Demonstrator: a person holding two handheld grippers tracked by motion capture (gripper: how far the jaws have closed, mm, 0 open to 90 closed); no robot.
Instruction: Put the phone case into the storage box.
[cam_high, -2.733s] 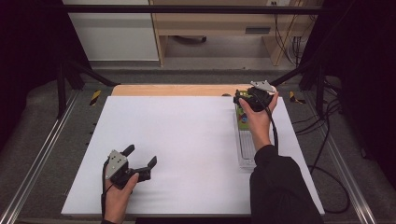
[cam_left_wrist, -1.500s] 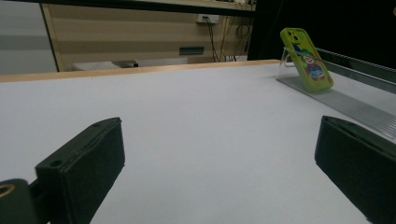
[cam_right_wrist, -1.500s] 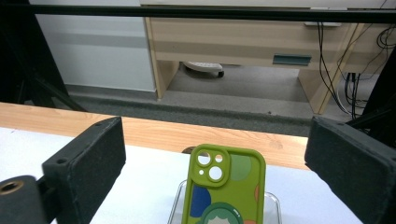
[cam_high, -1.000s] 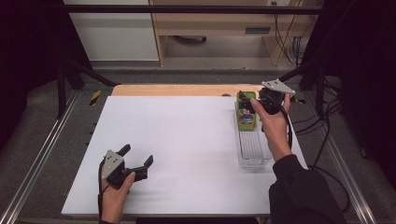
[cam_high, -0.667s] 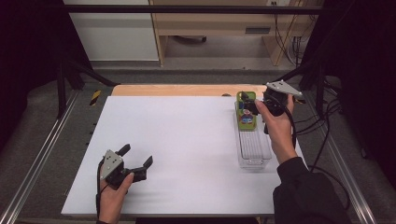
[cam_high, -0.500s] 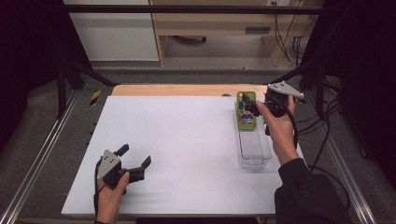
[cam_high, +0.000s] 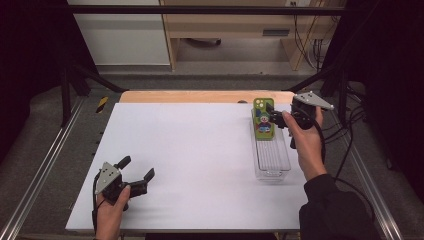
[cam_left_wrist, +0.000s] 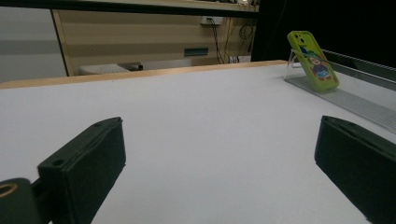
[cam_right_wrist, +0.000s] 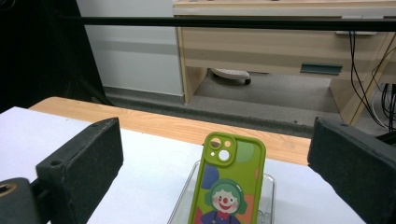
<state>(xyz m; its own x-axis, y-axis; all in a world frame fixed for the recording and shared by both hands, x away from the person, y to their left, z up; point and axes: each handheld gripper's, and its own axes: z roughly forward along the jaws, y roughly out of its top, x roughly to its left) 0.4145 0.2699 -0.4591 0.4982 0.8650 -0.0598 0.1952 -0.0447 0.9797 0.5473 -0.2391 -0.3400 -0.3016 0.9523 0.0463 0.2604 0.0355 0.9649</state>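
Note:
A green phone (cam_high: 263, 119) with a cartoon clown on its back leans upright at the far end of a clear plastic tray (cam_high: 272, 165) on the right of the white table (cam_high: 200, 150). My right gripper (cam_high: 275, 116) is level just right of the phone, jaws pointing at it. The jaws have just been closing a little but stand open. In the right gripper view the phone (cam_right_wrist: 227, 186) stands ahead in the gap, untouched by the pads. Near the front left edge my left gripper (cam_high: 137, 167) rests open with nothing between its jaws; from it the phone (cam_left_wrist: 314, 59) shows far off.
A wooden strip (cam_high: 200, 96) runs along the table's far edge. Metal rails (cam_high: 45, 165) flank both sides. Cables (cam_high: 350, 135) hang at the right. A desk (cam_high: 240, 25) stands beyond the table.
The right hand has drawn back to the right, from over the tray's far end to beside it, leaving the phone leaning in the tray. The left hand has shifted slightly left.

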